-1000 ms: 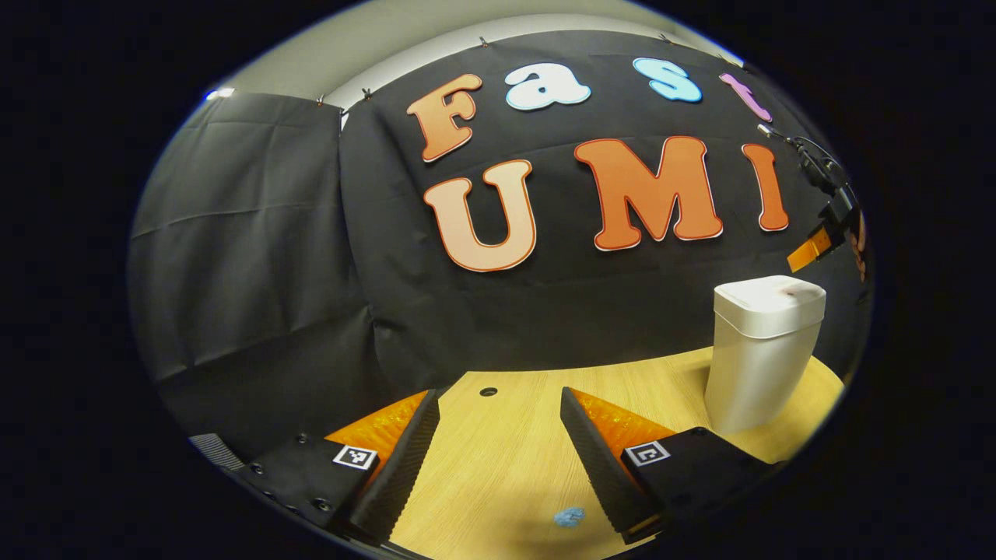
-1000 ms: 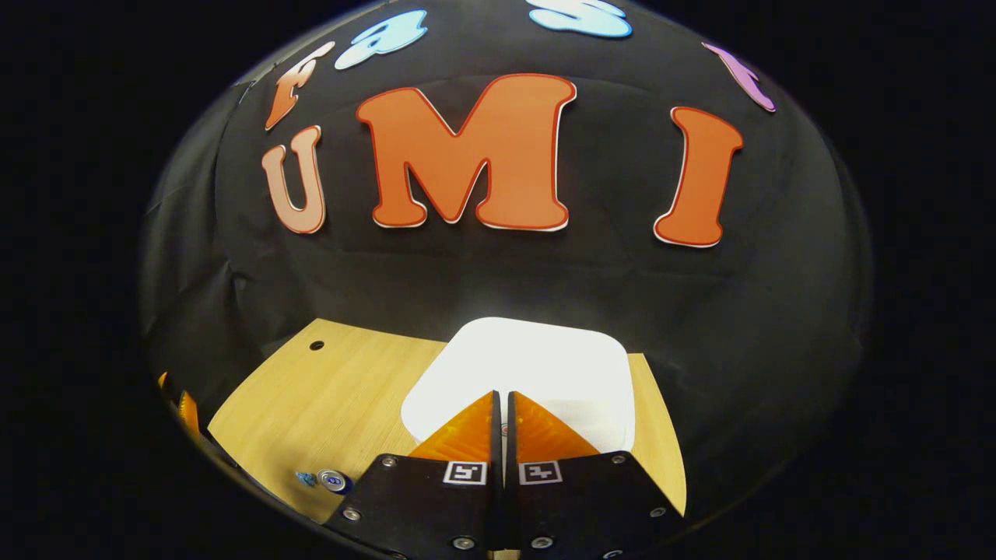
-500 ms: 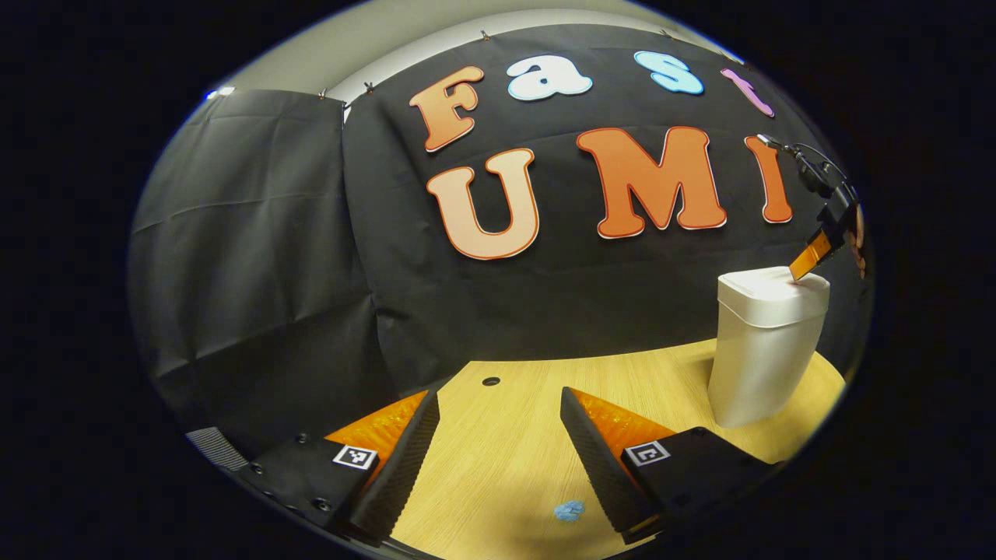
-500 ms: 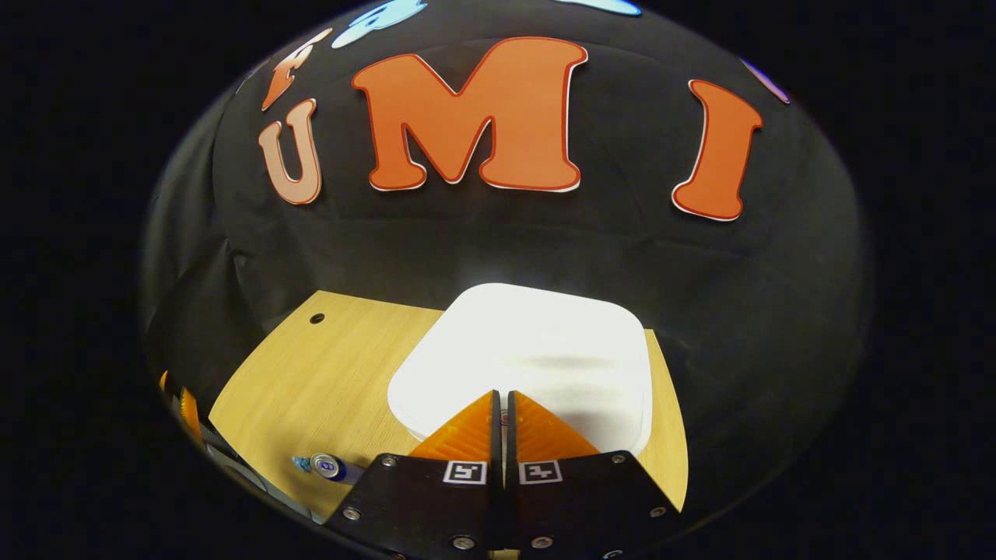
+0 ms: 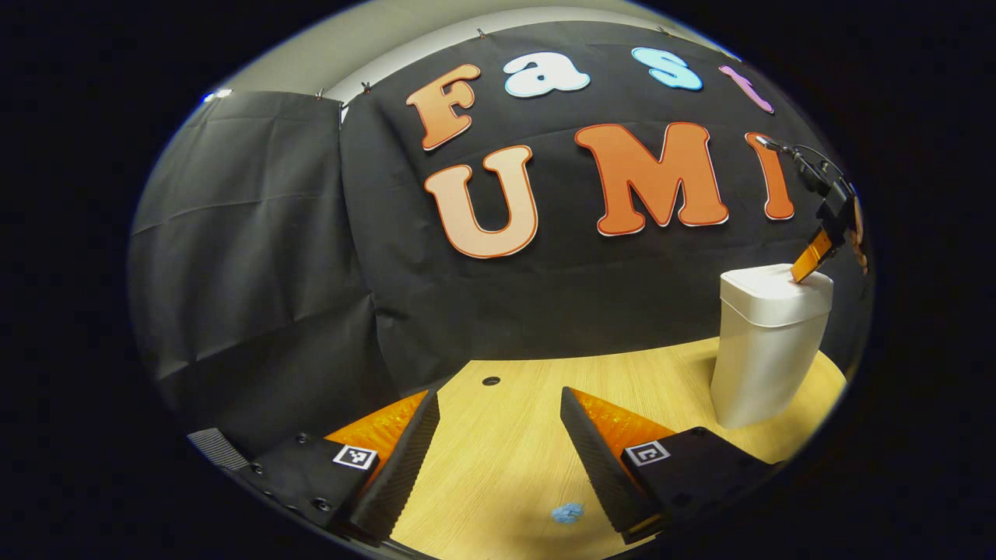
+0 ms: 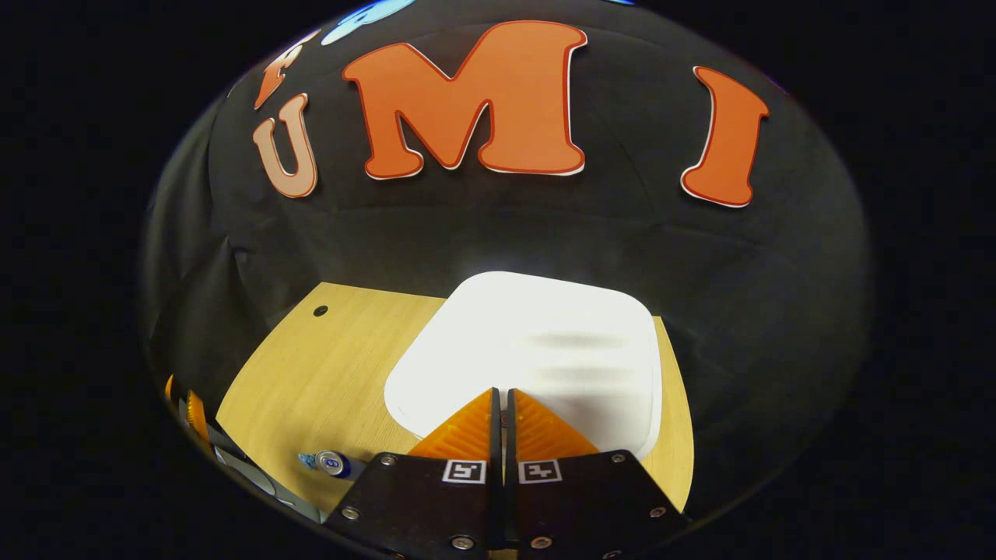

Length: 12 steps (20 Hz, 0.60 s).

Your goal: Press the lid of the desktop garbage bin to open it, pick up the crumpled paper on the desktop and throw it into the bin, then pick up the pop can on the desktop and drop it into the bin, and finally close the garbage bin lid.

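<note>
With fingers (image 6: 537,424) together, right gripper (image 6: 502,397) meets lid (image 6: 545,342).

Black cloth wall (image 5: 257,257) hung in creased panels, clipped along its top edge; pale wall (image 5: 373,47) above; light wood-grain worktop (image 5: 506,459), round hole (image 5: 490,381) near its far edge

The left tool (image 5: 498,435) hangs low over a pale wooden desk (image 5: 513,459), its two fingers spread wide apart with nothing between them. A small blue scrap of crumpled paper (image 5: 567,512) lies on the desk just beside the inner edge of one finger. Farther off stands a white garbage bin (image 5: 766,346), lid down, where the right tool (image 5: 805,260) touches its tip to the lid's top.
</note>
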{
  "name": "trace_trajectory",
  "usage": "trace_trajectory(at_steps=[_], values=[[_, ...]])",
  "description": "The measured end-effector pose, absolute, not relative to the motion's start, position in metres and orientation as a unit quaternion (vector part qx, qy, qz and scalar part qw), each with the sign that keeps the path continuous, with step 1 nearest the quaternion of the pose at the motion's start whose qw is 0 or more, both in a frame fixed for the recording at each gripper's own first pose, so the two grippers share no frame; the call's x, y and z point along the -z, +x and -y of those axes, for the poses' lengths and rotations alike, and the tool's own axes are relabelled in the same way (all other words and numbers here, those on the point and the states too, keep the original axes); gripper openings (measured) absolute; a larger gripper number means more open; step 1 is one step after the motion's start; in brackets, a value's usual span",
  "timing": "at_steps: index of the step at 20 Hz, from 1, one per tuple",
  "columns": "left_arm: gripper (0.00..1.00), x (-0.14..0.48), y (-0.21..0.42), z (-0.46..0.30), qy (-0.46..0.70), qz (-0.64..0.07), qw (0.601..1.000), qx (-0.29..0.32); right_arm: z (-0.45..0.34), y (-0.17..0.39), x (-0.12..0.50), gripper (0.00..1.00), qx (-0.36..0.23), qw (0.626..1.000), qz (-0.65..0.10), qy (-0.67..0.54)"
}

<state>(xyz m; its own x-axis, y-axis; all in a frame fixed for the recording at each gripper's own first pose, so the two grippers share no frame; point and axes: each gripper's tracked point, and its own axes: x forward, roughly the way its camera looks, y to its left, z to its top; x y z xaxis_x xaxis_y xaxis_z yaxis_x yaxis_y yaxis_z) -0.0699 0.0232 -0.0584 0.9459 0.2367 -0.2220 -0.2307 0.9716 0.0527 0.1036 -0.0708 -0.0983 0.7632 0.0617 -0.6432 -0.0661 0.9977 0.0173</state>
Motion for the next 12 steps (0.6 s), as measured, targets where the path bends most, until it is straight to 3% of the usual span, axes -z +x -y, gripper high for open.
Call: trace_trajectory(at_steps=[6,12], values=[[1.0,0.052,-0.071,-0.02,0.026,-0.107,0.988,-0.106,0.068,0.104,0.096,0.01,-0.048,0.938,-0.343,0.022],[1.0,0.048,-0.072,-0.019,0.039,-0.099,0.989,-0.103,0.069,0.109,0.069,0.01,-0.046,0.957,-0.287,0.012]])
